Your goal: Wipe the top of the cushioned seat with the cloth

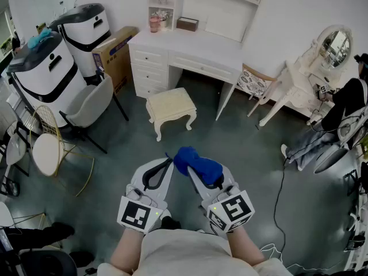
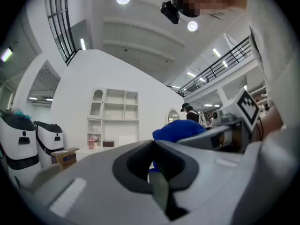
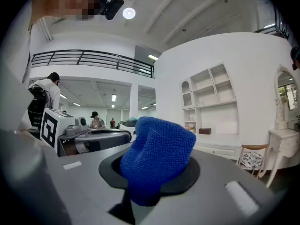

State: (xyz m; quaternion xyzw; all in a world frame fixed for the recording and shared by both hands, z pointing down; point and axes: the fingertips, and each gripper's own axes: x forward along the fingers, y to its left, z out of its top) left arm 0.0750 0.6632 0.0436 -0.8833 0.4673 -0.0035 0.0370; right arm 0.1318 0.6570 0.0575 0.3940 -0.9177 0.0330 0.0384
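Note:
The cushioned seat (image 1: pixel 171 104) is a small cream stool with curved legs, standing on the grey floor before the white desk. It is well ahead of both grippers. My right gripper (image 1: pixel 194 172) is shut on a bunched blue cloth (image 1: pixel 198 165), which bulges out over its jaws. In the right gripper view the cloth (image 3: pixel 157 158) fills the middle, clamped in the right gripper (image 3: pixel 146 193). My left gripper (image 1: pixel 167 162) is held beside it, jaws together with nothing between them. In the left gripper view the left gripper (image 2: pixel 153 145) shows its tips meeting, with the blue cloth (image 2: pixel 178 129) just to the right.
A white desk (image 1: pixel 195 52) with drawers stands behind the stool. Two large bins (image 1: pixel 43 76), a cardboard box (image 1: pixel 115 53) and a grey chair (image 1: pixel 86 108) are at the left. A wire chair (image 1: pixel 49 148) is nearer. A white vanity (image 1: pixel 307 79) and a seated person (image 1: pixel 339 117) are at the right.

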